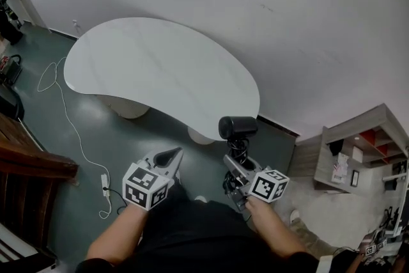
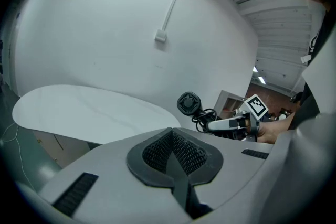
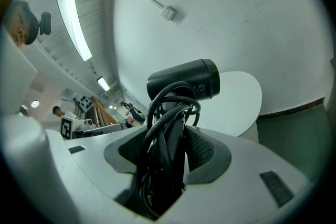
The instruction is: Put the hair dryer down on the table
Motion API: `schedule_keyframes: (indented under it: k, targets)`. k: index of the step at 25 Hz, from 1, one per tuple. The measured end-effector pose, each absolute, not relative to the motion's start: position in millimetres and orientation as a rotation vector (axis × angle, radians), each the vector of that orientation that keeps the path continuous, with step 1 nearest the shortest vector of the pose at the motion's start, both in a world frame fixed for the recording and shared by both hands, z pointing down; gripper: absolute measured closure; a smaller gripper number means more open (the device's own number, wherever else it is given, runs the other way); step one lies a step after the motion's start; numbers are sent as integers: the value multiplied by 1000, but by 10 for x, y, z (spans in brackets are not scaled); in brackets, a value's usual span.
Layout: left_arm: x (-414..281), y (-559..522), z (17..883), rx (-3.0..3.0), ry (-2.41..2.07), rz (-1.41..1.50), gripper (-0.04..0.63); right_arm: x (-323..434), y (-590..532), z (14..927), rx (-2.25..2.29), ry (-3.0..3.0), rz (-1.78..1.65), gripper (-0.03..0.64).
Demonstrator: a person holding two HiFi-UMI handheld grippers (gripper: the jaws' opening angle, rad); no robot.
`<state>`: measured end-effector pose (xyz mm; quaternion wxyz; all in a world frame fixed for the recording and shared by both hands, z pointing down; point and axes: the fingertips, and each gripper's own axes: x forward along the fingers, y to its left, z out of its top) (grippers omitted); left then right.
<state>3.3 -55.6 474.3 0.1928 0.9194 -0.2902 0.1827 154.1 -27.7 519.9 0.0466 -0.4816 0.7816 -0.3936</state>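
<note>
A black hair dryer (image 1: 238,127) with its cord coiled round the handle stands upright in my right gripper (image 1: 235,162), which is shut on the handle. It hangs over the floor just off the near right edge of the white kidney-shaped table (image 1: 160,67). In the right gripper view the dryer's barrel (image 3: 184,80) rises above the jaws of that gripper (image 3: 168,157), with the cord loops between them. My left gripper (image 1: 169,156) sits to the left, shut and empty. From the left gripper view (image 2: 173,152) the dryer (image 2: 189,104) shows to the right, past the table (image 2: 84,113).
A white cable (image 1: 64,105) runs over the dark floor to a power strip (image 1: 105,183) at the left. Dark wooden furniture (image 1: 29,163) stands at the far left. A low shelf unit (image 1: 358,150) stands at the right. A white wall lies behind the table.
</note>
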Motion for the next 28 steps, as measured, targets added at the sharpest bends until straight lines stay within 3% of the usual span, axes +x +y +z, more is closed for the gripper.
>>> schedule_keyframes:
  k: [28]
  targets:
    - [-558,-2078,4977,2606,-658,560,584,1133,-1990,5949,-1779,2364,-1324,420]
